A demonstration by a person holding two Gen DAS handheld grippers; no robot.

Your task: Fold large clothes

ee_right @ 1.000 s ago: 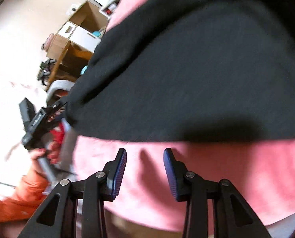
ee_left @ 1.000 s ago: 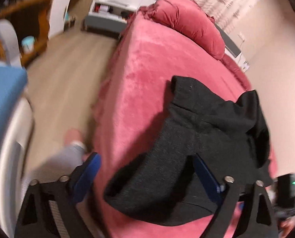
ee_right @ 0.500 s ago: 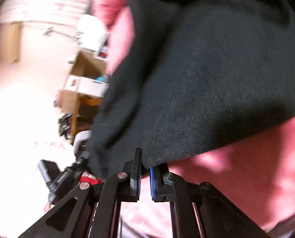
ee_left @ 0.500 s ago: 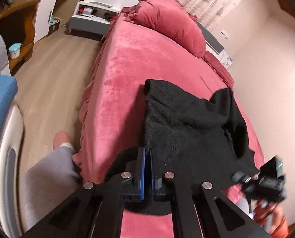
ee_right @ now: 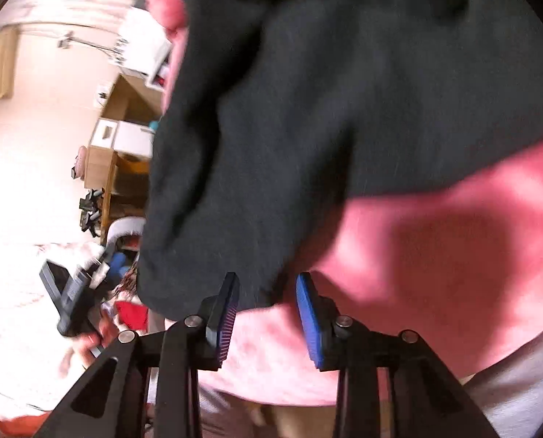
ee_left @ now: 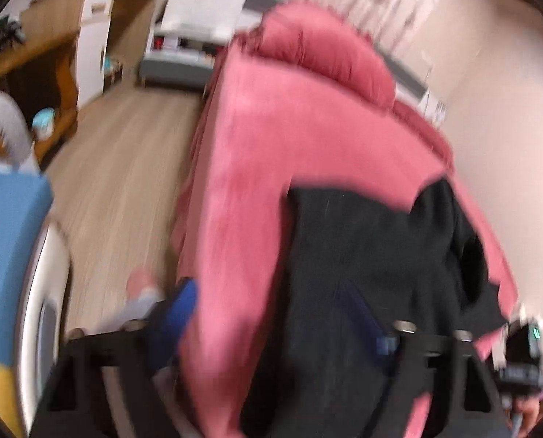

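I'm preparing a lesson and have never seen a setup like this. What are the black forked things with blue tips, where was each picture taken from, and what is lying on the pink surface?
They are two hand-held grippers, each carried by a person, with a fisheye camera looking along its two blue-padded fingers. One picture comes from the left gripper, the other from the right gripper. Both look at a bed with a pink cover and pillow. A black garment lies crumpled near the bed's foot. Both grippers stand open; neither holds anything, though the right one's fingers sit at the garment's edge. The left view is blurred.
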